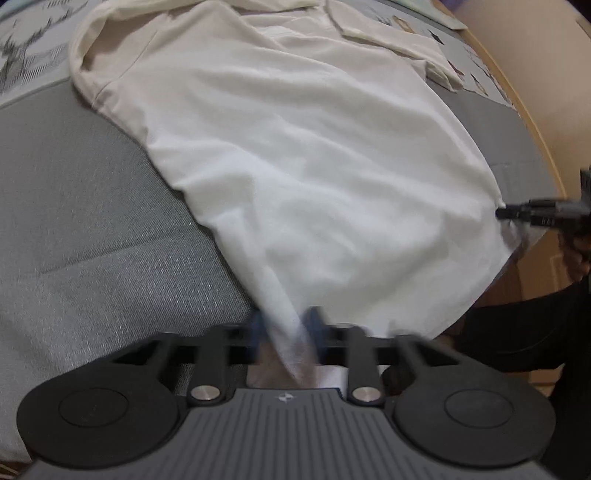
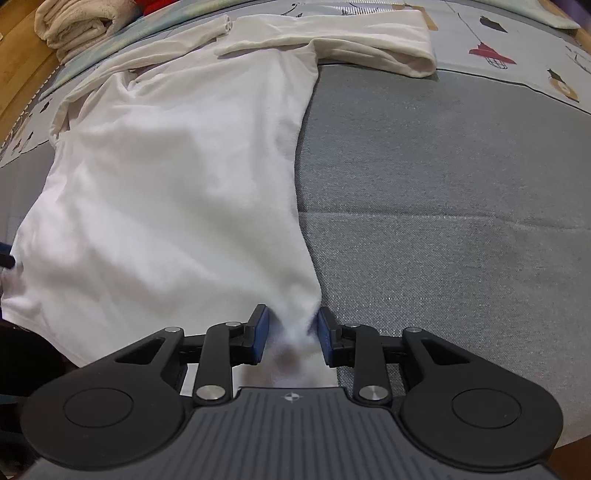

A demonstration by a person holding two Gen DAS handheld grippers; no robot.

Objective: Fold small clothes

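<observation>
Left wrist view shows the left tongs pinching a gathered corner of the white shirt at its hem, blurred, near the bed's near edge, while the right tongs clamp the hem's other corner by the bed's right edge. Right wrist view shows the right tongs with blue pads pressed on bunched hem cloth, the shirt stretching away over the grey bed, its sleeve folded across near the far edge beside a rolled towel at the far left corner.
</observation>
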